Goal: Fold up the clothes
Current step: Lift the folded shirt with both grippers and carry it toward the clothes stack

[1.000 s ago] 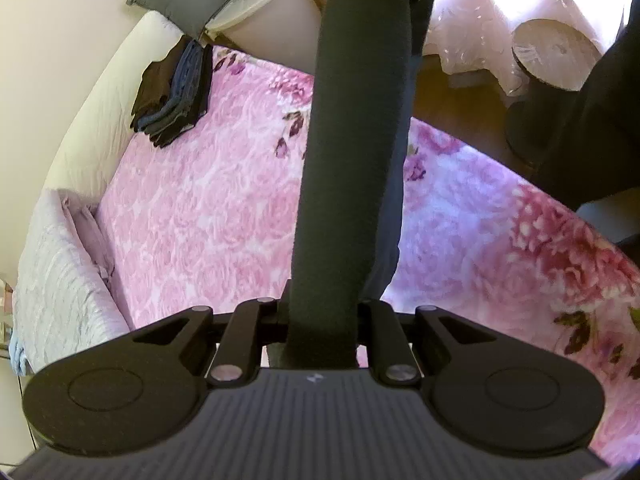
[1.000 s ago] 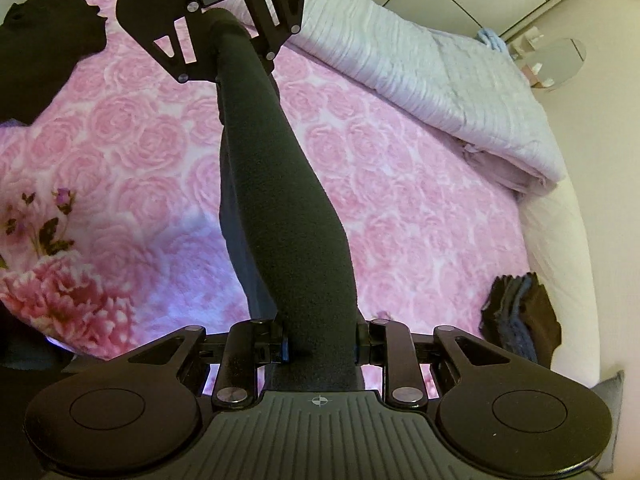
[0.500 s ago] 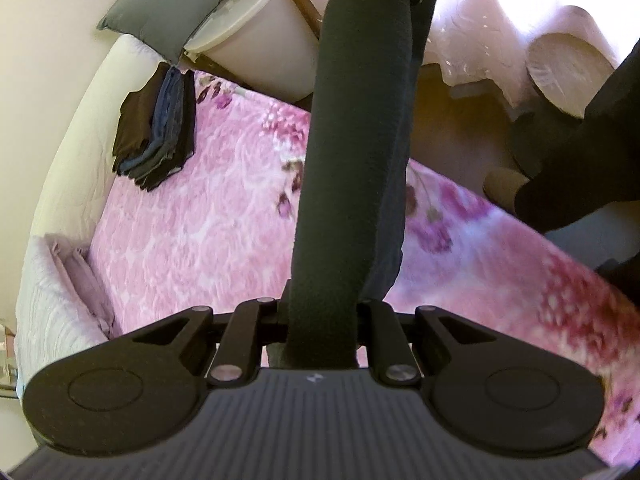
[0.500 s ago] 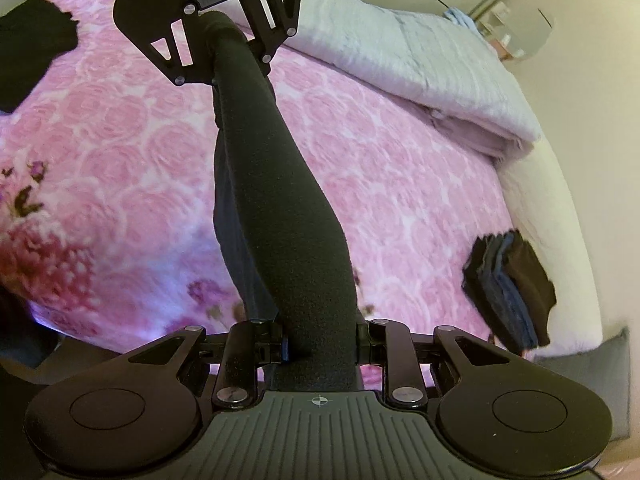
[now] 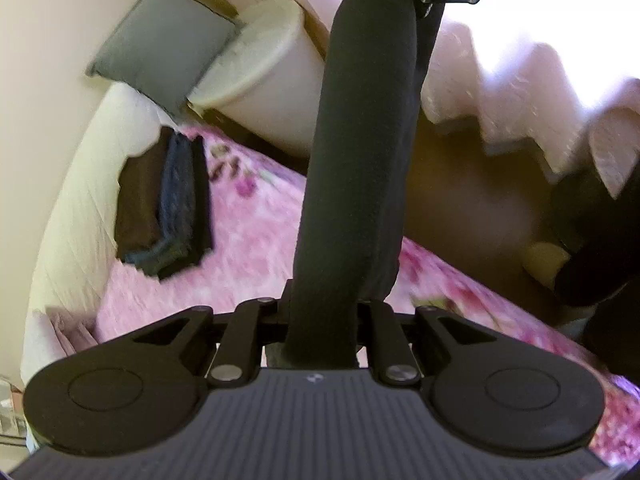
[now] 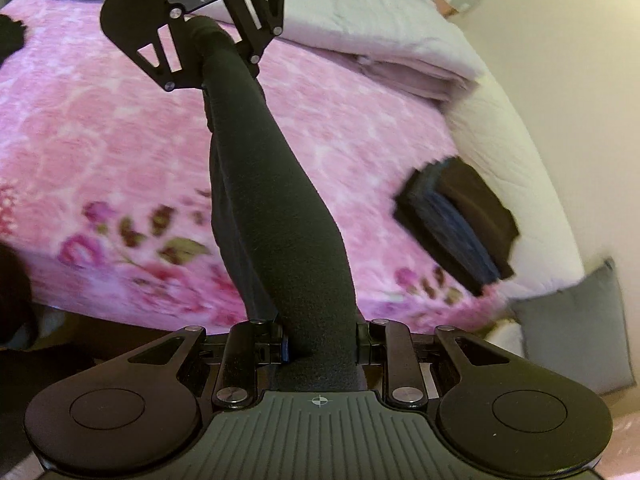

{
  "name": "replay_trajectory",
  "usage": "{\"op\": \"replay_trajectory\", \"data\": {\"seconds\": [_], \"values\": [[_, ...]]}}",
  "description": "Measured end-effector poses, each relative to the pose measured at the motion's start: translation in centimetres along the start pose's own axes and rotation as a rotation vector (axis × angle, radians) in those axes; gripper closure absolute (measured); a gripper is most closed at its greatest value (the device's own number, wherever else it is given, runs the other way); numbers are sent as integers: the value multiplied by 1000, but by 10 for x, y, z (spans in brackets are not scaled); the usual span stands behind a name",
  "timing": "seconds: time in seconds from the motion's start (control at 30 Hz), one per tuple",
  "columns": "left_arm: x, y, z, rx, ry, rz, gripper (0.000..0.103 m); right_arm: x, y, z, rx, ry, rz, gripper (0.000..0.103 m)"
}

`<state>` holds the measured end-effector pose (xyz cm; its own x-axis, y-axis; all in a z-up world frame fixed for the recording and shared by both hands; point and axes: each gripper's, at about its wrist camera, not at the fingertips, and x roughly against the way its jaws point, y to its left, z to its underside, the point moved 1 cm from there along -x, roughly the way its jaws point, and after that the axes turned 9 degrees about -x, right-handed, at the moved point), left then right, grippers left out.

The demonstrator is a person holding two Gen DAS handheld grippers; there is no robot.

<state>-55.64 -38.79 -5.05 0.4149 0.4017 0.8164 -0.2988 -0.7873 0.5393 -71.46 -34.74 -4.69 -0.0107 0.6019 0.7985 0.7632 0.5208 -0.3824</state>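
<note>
Your left gripper [image 5: 320, 322] is clamped on one end of a dark garment [image 5: 360, 152], which runs taut straight ahead to your right gripper [image 6: 320, 340], clamped on the other end. The garment hangs between them, above the pink floral bedspread [image 6: 100, 132].

Your left view alone shows the white bin [image 5: 272, 92] and lace curtain [image 5: 520, 92] ahead, with a stack of folded clothes [image 5: 168, 204] ahead to its left. Your right view alone shows the folded grey quilt [image 6: 380, 36] far ahead, and puts the same stack to its right. The grey cushion [image 5: 160, 40] appears in both.
</note>
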Motion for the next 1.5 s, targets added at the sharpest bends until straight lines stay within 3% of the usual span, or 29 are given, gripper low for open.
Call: {"op": "replay_trajectory", "data": {"seconds": [0.43,0.57,0.87,1.03,1.27,1.4,1.5], "values": [[-77,134,-32,106,-65,-79,91,-50,-154,-20,36,-12,30,78],[-102,181,-33,142,-86,-66,91,-70,-204,-37,39,15,24,78],[-154,302,-36,182,-83,-133,91,-118,-321,-80,60,-21,13,78],[-198,387,-34,244,-25,-200,91,-162,-403,-114,133,-87,-3,78],[-256,514,-23,332,138,-342,90,-247,-533,-176,250,-235,-20,78],[-301,527,-12,386,210,-368,91,-287,-574,-190,317,-335,6,78],[-357,511,-1,435,273,-333,90,-347,-569,-168,324,-316,-54,77]]}}
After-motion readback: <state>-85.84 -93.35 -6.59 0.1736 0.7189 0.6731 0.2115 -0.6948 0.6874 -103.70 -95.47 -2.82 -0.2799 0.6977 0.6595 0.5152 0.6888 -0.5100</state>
